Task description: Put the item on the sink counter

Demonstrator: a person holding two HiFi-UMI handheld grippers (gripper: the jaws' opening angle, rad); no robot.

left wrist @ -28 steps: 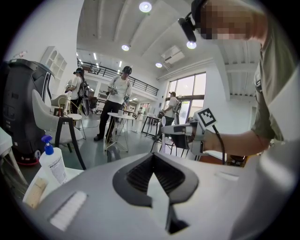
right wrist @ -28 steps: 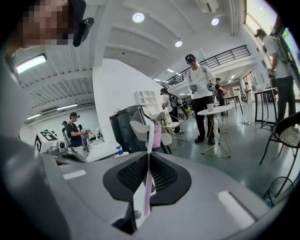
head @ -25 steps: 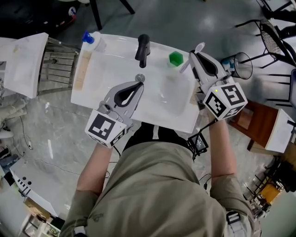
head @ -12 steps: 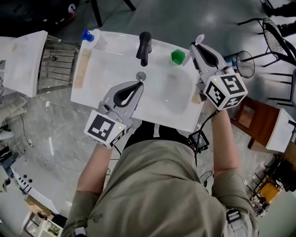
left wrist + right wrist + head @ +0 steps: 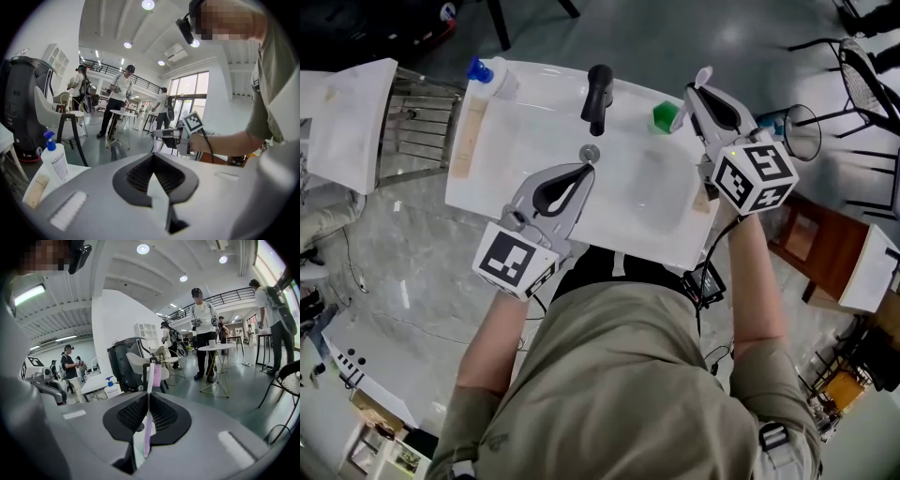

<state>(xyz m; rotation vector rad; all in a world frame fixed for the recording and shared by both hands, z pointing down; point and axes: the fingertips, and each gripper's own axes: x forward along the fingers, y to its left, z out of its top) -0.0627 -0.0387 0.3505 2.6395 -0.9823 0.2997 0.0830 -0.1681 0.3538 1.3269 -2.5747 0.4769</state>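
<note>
Toothbrush (image 5: pixel 150 380): it stands upright in your right gripper (image 5: pixel 149 393), bristles above the tips, near the sink counter's (image 5: pixel 516 127) far right corner, just beside the green cup (image 5: pixel 664 116).
Right jaws: clamped on the handle.
Left gripper (image 5: pixel 153 153): jaws together on nothing, over the basin.
Progress: the toothbrush is not set down yet; lowering and release remain.
</note>
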